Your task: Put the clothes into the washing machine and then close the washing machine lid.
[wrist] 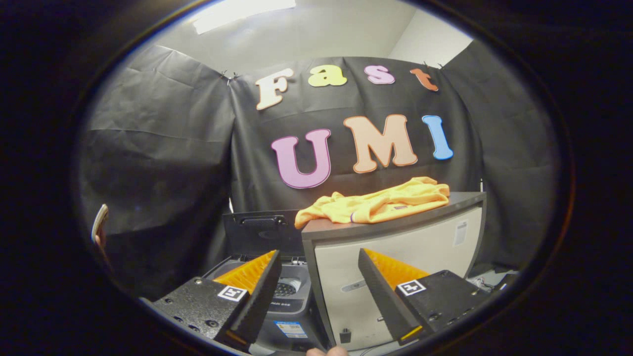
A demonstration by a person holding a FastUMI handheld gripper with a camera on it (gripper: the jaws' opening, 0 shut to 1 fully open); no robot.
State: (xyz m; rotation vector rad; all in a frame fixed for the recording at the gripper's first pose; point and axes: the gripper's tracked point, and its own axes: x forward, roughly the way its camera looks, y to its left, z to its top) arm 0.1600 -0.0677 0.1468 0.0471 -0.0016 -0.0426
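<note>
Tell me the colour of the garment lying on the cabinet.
Yellow-orange; the garment lies on the cabinet beyond the open gripper, seen best in the gripper view.

There is one garment [376, 201], yellow-orange, lying on top of one cabinet [395, 257]. Beside the cabinet stands one washer [282, 296], and its one lid [261, 232] is raised. One gripper [319, 291] has two jaws, apart and empty. One fingertip [329, 351] shows below.

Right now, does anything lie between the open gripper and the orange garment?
Nothing is held: gripper open. Ahead in the gripper view stands the cabinet's pale front; the orange garment lies on top.
</note>
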